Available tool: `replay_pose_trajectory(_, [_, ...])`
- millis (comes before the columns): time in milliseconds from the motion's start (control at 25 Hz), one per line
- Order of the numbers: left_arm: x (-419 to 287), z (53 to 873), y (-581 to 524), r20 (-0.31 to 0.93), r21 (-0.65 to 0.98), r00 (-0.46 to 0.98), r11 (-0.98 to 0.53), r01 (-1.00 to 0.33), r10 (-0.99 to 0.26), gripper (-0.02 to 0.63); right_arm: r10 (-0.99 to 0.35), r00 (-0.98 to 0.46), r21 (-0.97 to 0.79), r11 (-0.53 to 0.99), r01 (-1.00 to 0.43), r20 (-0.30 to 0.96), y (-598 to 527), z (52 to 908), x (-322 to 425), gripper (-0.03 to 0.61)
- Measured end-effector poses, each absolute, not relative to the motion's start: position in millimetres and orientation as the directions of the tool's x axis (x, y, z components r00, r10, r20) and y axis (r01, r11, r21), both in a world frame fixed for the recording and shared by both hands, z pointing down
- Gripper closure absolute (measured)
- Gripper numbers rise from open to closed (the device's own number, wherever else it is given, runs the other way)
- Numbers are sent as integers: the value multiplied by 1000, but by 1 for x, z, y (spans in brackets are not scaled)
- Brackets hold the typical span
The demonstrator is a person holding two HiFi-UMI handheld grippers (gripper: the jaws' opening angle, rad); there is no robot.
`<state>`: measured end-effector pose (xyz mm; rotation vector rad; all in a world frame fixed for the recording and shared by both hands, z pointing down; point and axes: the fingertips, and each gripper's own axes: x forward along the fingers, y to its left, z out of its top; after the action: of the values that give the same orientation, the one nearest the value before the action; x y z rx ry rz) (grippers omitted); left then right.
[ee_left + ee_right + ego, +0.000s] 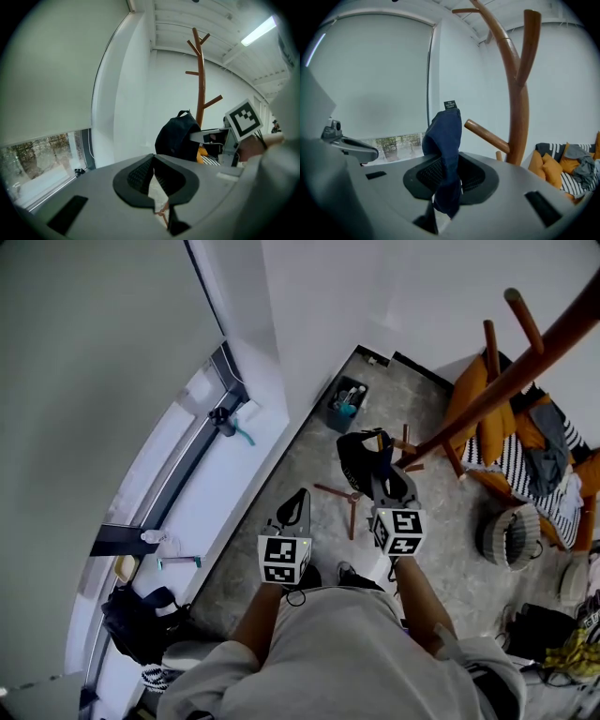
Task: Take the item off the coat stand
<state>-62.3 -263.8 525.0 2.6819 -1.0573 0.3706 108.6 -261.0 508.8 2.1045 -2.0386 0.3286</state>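
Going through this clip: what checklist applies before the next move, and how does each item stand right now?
1. Grip: right hand-held gripper shut on the backpack strap: ok.
2. Strap free of the nearest peg: ok, it is beside the peg, not around it.
3. Spare hand: left hand-held gripper empty, jaws together: ok.
4. Backpack clear of the coat stand: cannot tell, they overlap in the left gripper view.

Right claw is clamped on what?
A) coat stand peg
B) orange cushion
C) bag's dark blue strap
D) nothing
C: in the right gripper view the right claw is shut on the dark blue strap, and the coat stand peg stands apart to the side.
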Motion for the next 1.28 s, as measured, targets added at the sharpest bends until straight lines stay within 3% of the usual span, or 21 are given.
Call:
replay_pose_trajectory(520, [-118, 498, -248, 257, 98, 545, -540, -836, -798, 603, -946, -235, 18, 245, -969, 222, -257, 488, 31, 517])
replay_pose_trajectory(840, [-127, 462, -208, 189, 44, 441, -441, -896, -877, 603, -925, -357, 86, 369, -925, 129, -223, 451, 20, 518])
replay_pose_trajectory(1280, [-116, 457, -140, 160, 49, 318, -314, -948, -934, 603, -874, -475, 99, 485, -869, 104, -160, 443, 27, 518])
